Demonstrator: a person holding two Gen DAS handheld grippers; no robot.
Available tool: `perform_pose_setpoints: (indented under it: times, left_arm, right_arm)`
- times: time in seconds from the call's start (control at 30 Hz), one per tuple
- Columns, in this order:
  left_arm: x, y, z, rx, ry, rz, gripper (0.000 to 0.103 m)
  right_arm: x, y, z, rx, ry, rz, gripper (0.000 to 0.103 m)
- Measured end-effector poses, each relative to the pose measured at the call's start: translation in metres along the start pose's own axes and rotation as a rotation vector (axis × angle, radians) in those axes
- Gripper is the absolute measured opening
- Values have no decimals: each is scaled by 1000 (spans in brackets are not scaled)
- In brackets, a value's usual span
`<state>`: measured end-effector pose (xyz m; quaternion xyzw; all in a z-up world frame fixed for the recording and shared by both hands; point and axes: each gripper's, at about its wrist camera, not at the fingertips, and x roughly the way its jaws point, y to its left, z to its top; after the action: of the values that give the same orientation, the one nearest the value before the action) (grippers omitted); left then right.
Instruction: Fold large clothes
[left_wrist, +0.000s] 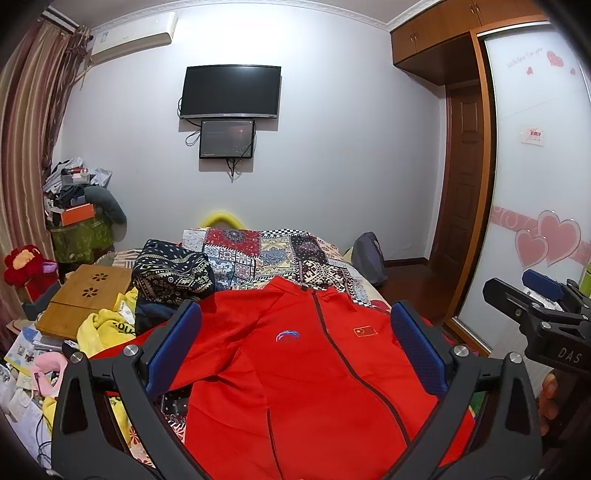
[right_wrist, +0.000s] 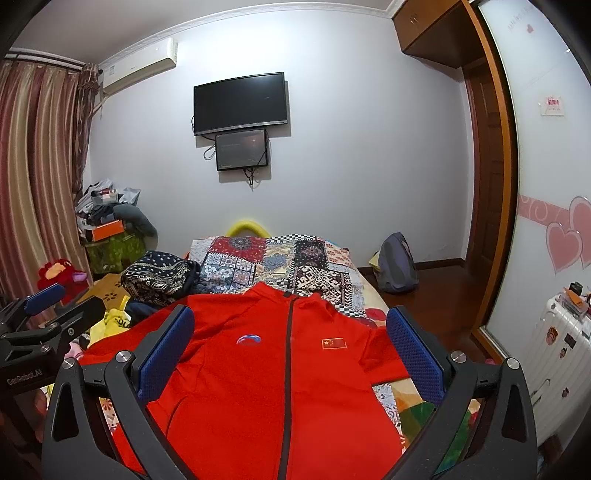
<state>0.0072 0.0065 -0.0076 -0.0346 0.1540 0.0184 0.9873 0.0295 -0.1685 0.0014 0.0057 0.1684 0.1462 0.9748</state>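
A red zip-up jacket with a dark zipper, a blue logo and a small flag patch lies front up on the bed; it also shows in the right wrist view. Its left sleeve is folded in over the body. My left gripper is open and empty, held above the jacket's chest. My right gripper is open and empty, also above the chest. The right gripper shows at the right edge of the left wrist view. The left gripper shows at the left edge of the right wrist view.
A patchwork quilt covers the bed. A dark patterned bundle lies left of the collar, with yellow cloth and a wooden lap tray beside it. A backpack and a white suitcase stand on the right floor.
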Motion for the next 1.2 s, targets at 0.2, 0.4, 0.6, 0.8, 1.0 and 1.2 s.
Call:
perform_pose_setpoints:
  times: [0.2, 0.4, 0.6, 0.8, 1.0, 1.2]
  left_arm:
    - [-1, 0, 0, -2, 1, 6, 103]
    - [-2, -1, 0, 1, 0, 13, 103]
    - [-1, -1, -1, -4, 3, 13, 103]
    - [-4, 1, -1, -10, 6, 18, 103]
    - [0, 3, 0, -16, 10, 20, 103]
    - [1, 3, -1, -16, 10, 22, 103]
  right_arm:
    - [0, 0, 1, 0, 2, 0, 103]
    - [0, -1, 2, -4, 3, 0, 103]
    - [1, 2, 1, -11, 8, 1, 103]
    - [1, 4, 1, -21, 12, -3, 103]
    - [2, 6, 1, -25, 19, -6, 103]
    - [3, 8, 2, -31, 20, -6, 103]
